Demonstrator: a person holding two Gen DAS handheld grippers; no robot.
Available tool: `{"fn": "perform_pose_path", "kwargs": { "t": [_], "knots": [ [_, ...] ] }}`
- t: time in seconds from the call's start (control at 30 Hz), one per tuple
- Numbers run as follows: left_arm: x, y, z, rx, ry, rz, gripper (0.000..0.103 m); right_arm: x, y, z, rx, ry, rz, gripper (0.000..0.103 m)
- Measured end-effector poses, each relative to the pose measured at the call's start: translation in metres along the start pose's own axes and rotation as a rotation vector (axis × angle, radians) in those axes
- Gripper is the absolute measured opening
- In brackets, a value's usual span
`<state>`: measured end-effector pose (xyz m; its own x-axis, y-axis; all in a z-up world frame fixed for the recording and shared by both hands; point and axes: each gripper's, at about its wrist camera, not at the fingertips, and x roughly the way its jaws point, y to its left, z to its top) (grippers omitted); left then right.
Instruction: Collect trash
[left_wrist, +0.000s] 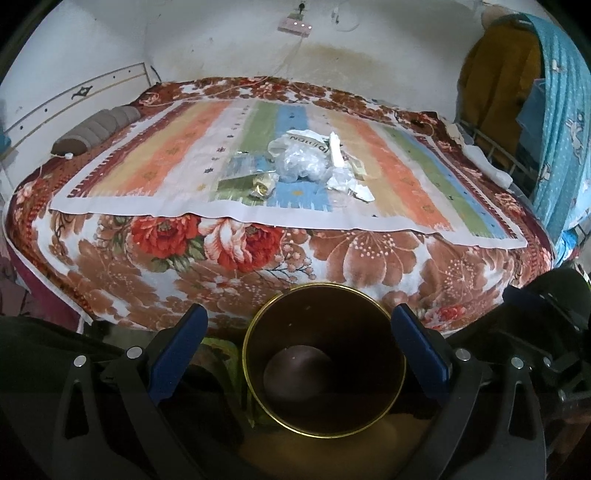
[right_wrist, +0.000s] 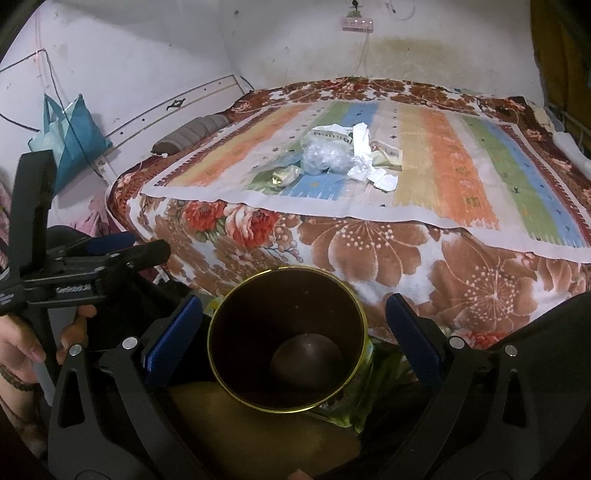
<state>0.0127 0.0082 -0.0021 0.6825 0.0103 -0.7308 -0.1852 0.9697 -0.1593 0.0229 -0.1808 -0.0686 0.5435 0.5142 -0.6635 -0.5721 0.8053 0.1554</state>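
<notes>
A pile of trash (left_wrist: 303, 162) lies in the middle of the bed on a striped mat: crumpled clear plastic, white paper scraps, a printed bag and a gold wrapper (left_wrist: 262, 186). It also shows in the right wrist view (right_wrist: 332, 158). A dark round bin with a gold rim (left_wrist: 325, 369) stands on the floor before the bed, also in the right wrist view (right_wrist: 288, 339). My left gripper (left_wrist: 299, 354) is open and empty above the bin. My right gripper (right_wrist: 291, 339) is open and empty above the bin too. The left gripper shows at the left of the right wrist view (right_wrist: 110, 254).
The bed has a floral blanket (left_wrist: 258, 266) under the striped mat (left_wrist: 184, 173). A grey bolster (left_wrist: 96, 129) lies at its far left. Clothes and a blue cloth (left_wrist: 554, 129) hang at the right. A teal bag (right_wrist: 70, 136) hangs on the left wall.
</notes>
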Motion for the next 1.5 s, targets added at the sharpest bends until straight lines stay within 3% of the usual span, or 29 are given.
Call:
{"fn": "perform_pose_path", "kwargs": {
  "t": [0.4,0.67,1.07,1.2,1.5],
  "knots": [
    [0.013,-0.002,0.025,0.019,0.03,0.011,0.097,0.012,-0.009,0.025,0.005,0.014,0.017,0.094],
    [0.02,0.002,0.056,0.083,0.044,0.066,0.097,0.025,-0.013,0.053,-0.026,0.029,0.034,0.094],
    [0.057,0.025,0.109,0.008,0.098,0.093,0.097,0.052,-0.019,0.092,-0.076,0.045,-0.029,0.094],
    [0.072,0.029,0.125,-0.052,0.125,0.057,0.097,0.061,-0.026,0.108,-0.06,0.033,-0.054,0.094],
    [0.108,0.04,0.151,-0.099,0.204,0.06,0.097,0.099,-0.037,0.14,-0.067,0.083,-0.048,0.094]
  ]
}}
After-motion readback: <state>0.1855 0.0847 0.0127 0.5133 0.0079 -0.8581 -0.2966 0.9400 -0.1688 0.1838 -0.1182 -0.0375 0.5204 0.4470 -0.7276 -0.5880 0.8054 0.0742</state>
